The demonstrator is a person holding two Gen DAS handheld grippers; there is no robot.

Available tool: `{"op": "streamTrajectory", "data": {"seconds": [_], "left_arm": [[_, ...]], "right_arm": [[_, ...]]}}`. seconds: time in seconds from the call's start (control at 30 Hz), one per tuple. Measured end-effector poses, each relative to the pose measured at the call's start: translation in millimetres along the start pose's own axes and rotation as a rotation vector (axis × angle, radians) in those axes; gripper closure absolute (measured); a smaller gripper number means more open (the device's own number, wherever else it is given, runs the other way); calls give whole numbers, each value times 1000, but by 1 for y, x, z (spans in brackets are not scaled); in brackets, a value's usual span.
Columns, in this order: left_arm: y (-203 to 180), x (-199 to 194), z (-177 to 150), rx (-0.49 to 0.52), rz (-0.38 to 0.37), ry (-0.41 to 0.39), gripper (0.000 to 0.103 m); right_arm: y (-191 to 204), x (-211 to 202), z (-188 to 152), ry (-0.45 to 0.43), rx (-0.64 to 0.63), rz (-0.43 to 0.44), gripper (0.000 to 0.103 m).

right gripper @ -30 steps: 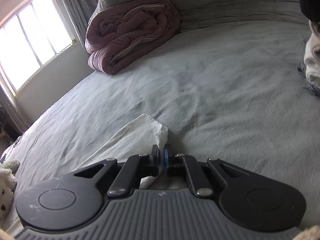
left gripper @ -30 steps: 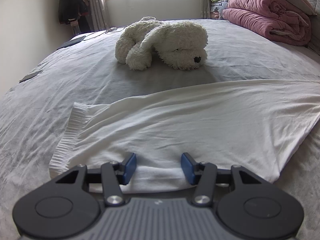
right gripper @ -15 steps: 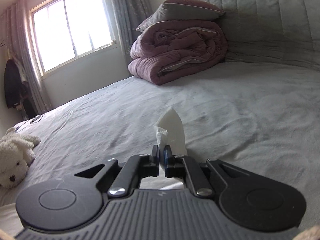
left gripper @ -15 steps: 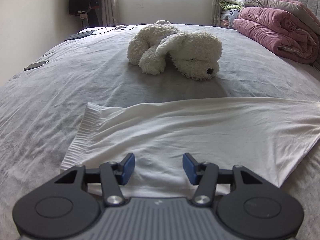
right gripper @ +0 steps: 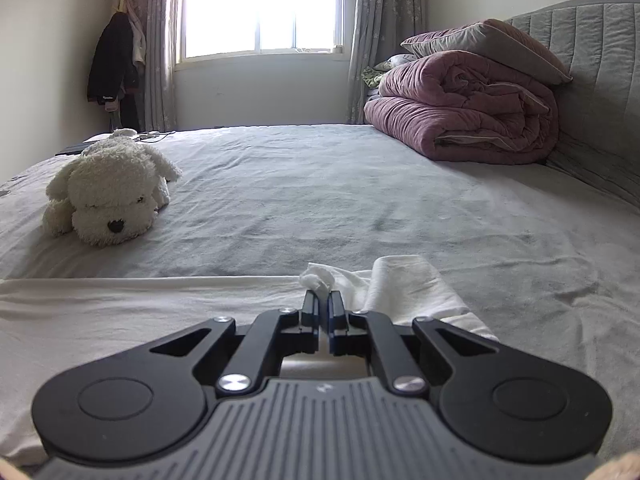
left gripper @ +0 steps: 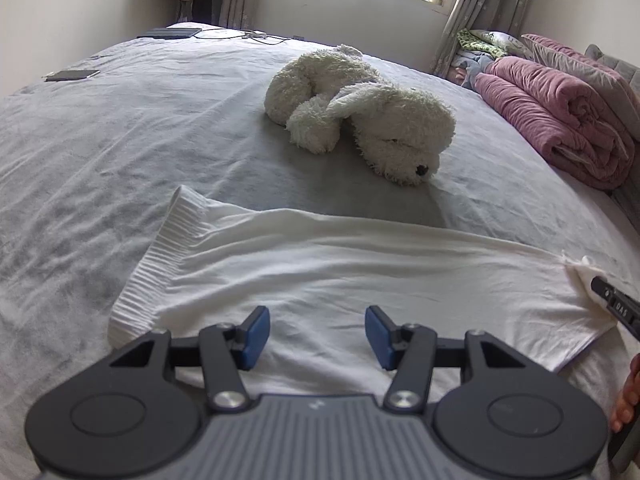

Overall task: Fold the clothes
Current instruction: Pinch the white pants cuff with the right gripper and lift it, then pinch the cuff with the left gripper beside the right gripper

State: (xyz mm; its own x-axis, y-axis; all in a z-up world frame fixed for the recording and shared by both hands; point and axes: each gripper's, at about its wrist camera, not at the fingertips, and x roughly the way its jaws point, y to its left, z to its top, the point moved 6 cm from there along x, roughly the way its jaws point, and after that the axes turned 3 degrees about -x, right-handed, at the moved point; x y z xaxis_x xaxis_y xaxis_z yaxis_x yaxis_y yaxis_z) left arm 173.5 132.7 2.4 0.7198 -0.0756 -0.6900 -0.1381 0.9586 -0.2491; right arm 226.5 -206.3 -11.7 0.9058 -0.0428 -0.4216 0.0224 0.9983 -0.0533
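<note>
Now right gripper [right gripper: 323,304], clamped on the white garment [left gripper: 340,272] corner, has dropped from raised to bed [right gripper: 360,208] level, likely laying a fold; left gripper [left gripper: 312,336] hovers apart.

Bedroom w/ pale cream walls [right gripper: 48,40]. A big bed [right gripper: 320,184] w/ a wrinkled grey sheet fills most of both views. Grey quilted headboard [right gripper: 592,80] on the right side. A window [right gripper: 260,8] in the far wall is blown out w/ daylight, flanked by 2 grey patterned curtains [right gripper: 384,40]. Dark clothes [right gripper: 114,64] hang in the left corner. A rolled mauve duvet [right gripper: 468,112] sits by the headboard w/ a pillow [right gripper: 492,44] on top. A white plush dog [left gripper: 360,112] lies mid-bed. Flat dark items, maybe a phone [left gripper: 72,75] & tablet [left gripper: 170,33], near the far edge w/ cables [left gripper: 248,36].
</note>
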Motion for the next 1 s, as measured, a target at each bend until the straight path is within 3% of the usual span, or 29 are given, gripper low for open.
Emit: {"op": "streamTrajectory", "data": {"seconds": [0.17,0.4,0.6,0.83,1.0], "left_arm": [[-4,3,-3,-137,-168,41,49],[-16,13,-11,-370,-382,118,48],[-71,36,-7,-443,-494,228,48],[-143,77,0,-521,-599,351,50],[-161,95,-8,-597,-611,385,50]], "right_arm": [[2,-15,5,-33,4,25,97],[67,-35,1,-65,-155,108,97],[76,-34,2,-62,-169,123,97],[78,-51,0,-84,-266,233,97],[78,-51,-1,-75,-273,256,97]]}}
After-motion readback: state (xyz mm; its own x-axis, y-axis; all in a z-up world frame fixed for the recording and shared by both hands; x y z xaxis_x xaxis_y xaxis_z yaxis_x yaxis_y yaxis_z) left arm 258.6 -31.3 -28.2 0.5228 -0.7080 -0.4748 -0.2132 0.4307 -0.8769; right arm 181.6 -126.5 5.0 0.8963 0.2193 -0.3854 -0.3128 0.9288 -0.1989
